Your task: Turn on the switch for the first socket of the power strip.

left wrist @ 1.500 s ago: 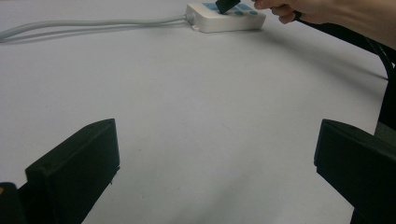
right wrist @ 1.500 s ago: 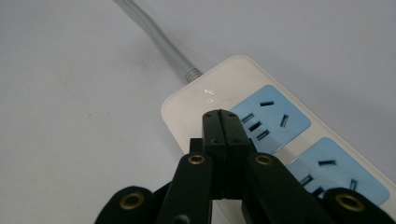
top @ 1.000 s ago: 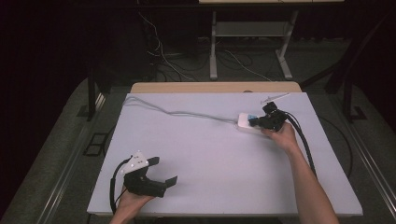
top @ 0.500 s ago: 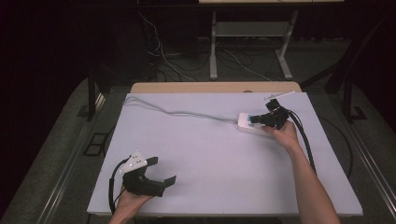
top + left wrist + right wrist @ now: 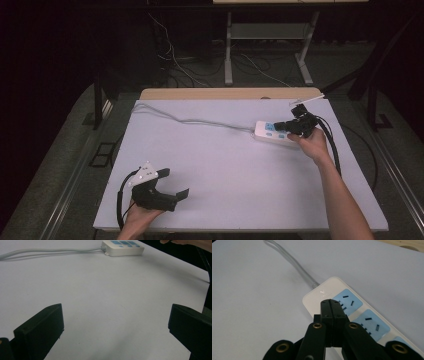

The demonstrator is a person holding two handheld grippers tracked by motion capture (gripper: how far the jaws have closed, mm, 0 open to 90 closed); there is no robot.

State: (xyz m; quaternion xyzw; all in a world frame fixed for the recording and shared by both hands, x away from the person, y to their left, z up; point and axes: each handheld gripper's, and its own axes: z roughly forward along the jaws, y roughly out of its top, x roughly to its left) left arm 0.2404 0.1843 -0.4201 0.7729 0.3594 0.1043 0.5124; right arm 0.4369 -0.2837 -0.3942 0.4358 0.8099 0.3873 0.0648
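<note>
A: What has changed at the power strip (image 5: pixel 272 132)?

B: The right gripper (image 5: pixel 283 126), jaws pressed together and empty, has crept further over its cord end, far right on the table (image 5: pixel 225 165).

A: And the left gripper (image 5: pixel 176 186)?

B: It stays wide apart, idle at the near edge. Likely a press or nudge is coming.

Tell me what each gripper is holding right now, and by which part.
Nothing is held. The right gripper is shut with nothing between its jaws, its tips above the power strip. The left gripper is open above bare table.
</note>
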